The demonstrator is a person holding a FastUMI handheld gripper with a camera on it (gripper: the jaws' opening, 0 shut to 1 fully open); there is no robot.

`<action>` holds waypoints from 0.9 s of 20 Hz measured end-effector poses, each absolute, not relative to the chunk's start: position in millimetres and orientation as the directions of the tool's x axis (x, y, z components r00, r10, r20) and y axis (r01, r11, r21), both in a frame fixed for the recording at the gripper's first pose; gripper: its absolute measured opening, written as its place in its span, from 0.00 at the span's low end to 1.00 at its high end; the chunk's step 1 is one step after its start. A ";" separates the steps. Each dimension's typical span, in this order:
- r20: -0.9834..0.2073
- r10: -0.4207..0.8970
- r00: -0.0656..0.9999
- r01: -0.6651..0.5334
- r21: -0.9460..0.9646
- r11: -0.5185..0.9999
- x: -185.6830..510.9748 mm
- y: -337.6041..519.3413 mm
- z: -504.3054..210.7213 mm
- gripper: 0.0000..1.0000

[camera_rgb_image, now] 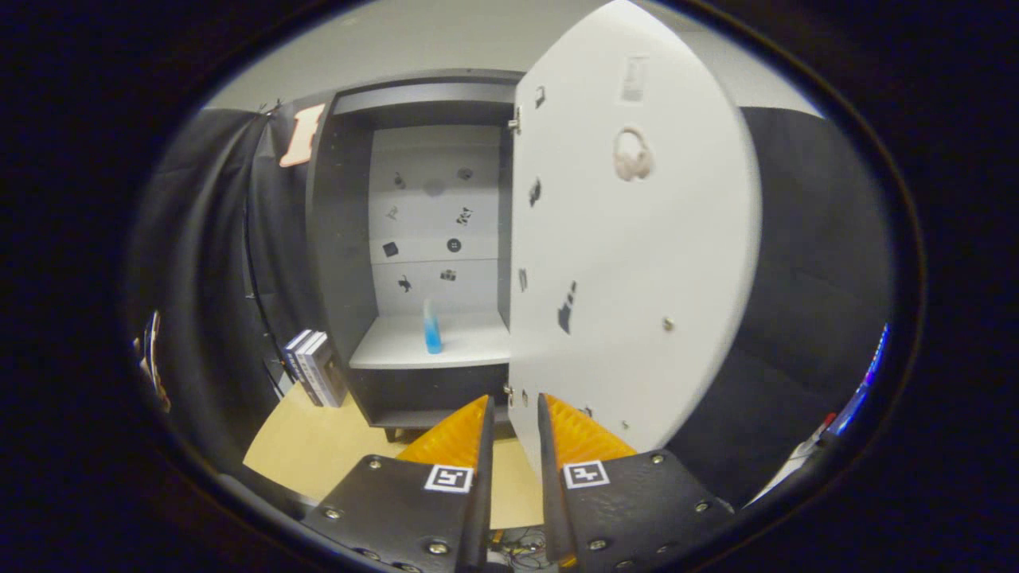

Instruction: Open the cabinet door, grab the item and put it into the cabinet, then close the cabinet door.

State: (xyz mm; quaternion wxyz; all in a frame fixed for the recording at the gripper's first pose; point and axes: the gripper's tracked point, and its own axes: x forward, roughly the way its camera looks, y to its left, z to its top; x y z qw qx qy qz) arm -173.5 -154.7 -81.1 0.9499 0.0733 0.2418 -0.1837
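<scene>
Cabinet (342,239) first, since it is the largest thing ahead of me: it stands on the bench (318,446) with its door (637,263) swung wide open, the door's lower near edge just beyond my fingertips; so the opening step reads as done; on the pale shelf (398,346) inside stands a small blue bottle (432,330), upright, well beyond the fingers, which I judge to be the item already put in; that leaves only the closing of the door, as far as I can tell; my gripper (516,414) holds nothing, its fingers set a narrow gap apart with just air between them, so I take it as released and lined up near the door's edge for the push; a short stack of books (312,368) leans just left of the cabinet's base; as for writing, a pale label (634,78) sits high on the door and small dark stickers dot the door and back panel, all too small to read; a headphones picture (633,155) is the one mark I can make out.
</scene>
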 end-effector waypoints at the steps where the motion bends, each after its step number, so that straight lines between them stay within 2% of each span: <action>1: -0.488 -0.338 0.804 0.414 0.052 0.909 -186.5 -166.9 -80.7 0.27; 8: -0.521 -0.490 0.699 0.560 -0.028 0.828 -264.9 -248.7 -92.6 0.27; 11: -0.524 -0.565 0.637 0.620 -0.086 0.780 -277.9 -290.0 -90.7 0.27; 14: -0.481 -0.591 0.648 0.643 -0.069 0.762 -263.0 -327.4 -78.2 0.50; 18: -0.406 -0.519 0.752 0.593 0.073 0.802 -207.5 -348.5 -57.3 1.00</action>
